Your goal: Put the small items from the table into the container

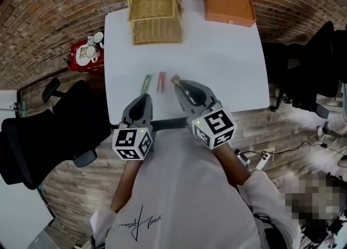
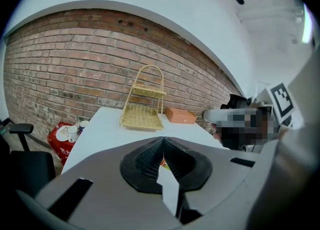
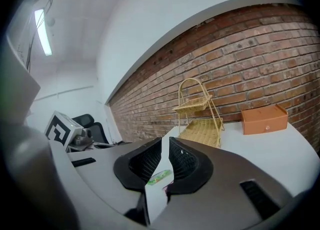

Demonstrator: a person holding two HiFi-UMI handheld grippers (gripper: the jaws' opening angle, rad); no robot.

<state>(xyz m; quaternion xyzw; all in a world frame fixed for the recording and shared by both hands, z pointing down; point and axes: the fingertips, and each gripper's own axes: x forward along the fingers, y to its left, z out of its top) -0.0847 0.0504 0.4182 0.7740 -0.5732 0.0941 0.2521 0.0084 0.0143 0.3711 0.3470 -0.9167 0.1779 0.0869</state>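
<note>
A person holds two grippers over a white desk [image 1: 227, 63]. The left gripper [image 1: 143, 97] is at about 7 o'clock on the desk, near the front edge. Its jaws are pressed together and have nothing in them. The right gripper [image 1: 178, 83] is next to it at about 5 o'clock and reaches a bit farther in. Its jaws are squeezed together too, and they hold nothing.

Three small things lie in a row on the desk, just past the gripper tips.
- A green packet [image 1: 146, 84] lies just beyond the tip of the left gripper.
- A pink packet [image 1: 161, 82] lies in the middle, just beside the green one.
- A little brown thing [image 1: 175, 78] lies right at the tip of the right gripper. It is too small to tell if the two touch.

None of them is in the basket.

The yellow wicker basket [image 1: 156, 23] stands at 12 o'clock on the desk, by the brick wall [image 1: 65, 4]. It has two levels and a tall handle. It is well apart from the small things. An orange box [image 1: 229, 8] sits at 1 o'clock on the desk.

Beside the desk, at 10 o'clock, a red box [image 1: 81, 61] holds white cups. A black chair [image 1: 59, 120] stands at 8 o'clock.
</note>
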